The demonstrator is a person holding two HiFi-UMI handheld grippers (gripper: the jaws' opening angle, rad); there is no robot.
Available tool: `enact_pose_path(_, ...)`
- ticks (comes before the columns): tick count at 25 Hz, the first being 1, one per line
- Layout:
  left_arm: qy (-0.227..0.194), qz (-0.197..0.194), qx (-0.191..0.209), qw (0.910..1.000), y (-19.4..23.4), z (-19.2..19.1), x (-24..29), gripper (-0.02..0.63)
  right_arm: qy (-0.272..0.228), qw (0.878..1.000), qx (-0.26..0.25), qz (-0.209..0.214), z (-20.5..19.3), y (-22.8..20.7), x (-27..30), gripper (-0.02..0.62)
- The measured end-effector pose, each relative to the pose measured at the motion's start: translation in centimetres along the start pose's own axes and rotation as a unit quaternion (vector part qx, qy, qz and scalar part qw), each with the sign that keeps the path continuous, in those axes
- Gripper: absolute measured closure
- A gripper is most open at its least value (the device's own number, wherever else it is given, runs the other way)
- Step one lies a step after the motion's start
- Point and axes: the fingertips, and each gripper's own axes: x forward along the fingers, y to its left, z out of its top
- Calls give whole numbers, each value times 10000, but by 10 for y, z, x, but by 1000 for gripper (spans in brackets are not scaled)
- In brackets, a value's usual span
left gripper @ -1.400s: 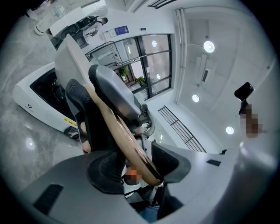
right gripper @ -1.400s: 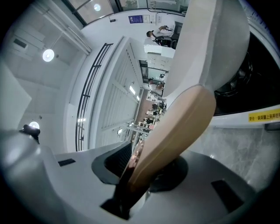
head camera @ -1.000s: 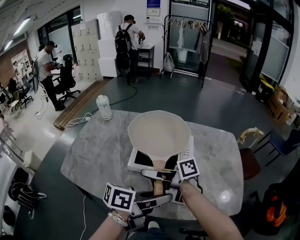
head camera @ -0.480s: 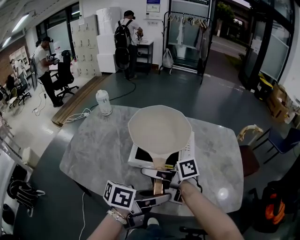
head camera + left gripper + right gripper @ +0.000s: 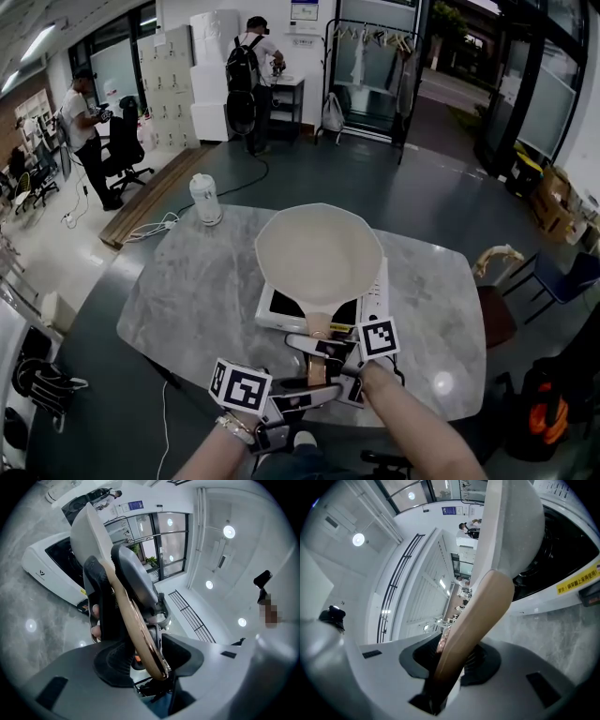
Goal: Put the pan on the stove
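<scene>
Little has changed from a second ago: the pan (image 5: 319, 258) hangs over the stove (image 5: 378, 298) much as it did, and both tools are on the same spot of its handle (image 5: 318, 327). The left tool (image 5: 302, 403) grips the near end of the handle, its jaws pressed on either side. The right tool (image 5: 320, 350) holds the handle further up, nearer the bowl, and its jaws are closing on the wood between them. I cannot tell whether the pan's base touches the black glass or floats just above it.

The pan is wider than the stove's cooking zone: its rim overhangs the stove's far edge and part of the left side, while the strip of buttons on the right stays uncovered. The stove sits right of the middle of the table (image 5: 192, 291), with a broad bare stretch of marble to the left and a narrower one to the right. A white bottle (image 5: 205, 200) stands at the far left corner, well apart. Both tools hover over the table's near edge. A chair (image 5: 497, 319) stands just beside the right edge
</scene>
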Motion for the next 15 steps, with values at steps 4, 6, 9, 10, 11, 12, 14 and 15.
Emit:
enact_pose_path(4,-36,-65,-156,9999,3,-3,3,414,-61,9998,-77,-152,-2,-6,-4,478)
enact_pose_path(6,-72,-114,-184,9997,3,-2,2,410,-85,9998,-59,-173,-1,-8,-4,479)
enact_pose_path(9,-84,-161,-182,9997,1,0,3,386,-93,9997,-70,-219,1,-9,-7,463)
enact_pose_path(10,-108,-190,-200,9996,-1,1,4,371,-111,9996,-46,-244,1,-10,-9,449)
enact_pose_path(11,-141,-224,-224,9994,-2,2,4,356,-139,9996,-11,-260,1,-11,-10,443)
enact_pose_path(12,-177,-259,-252,9992,-3,3,4,342,-174,9995,20,-258,2,-11,-12,433)
enact_pose_path(14,-259,-313,-375,9985,-4,5,3,320,-246,9994,47,-238,3,-10,-15,414)
enact_pose_path(15,-302,-327,-490,9978,-3,5,2,310,-273,9993,47,-248,4,-10,-16,392)
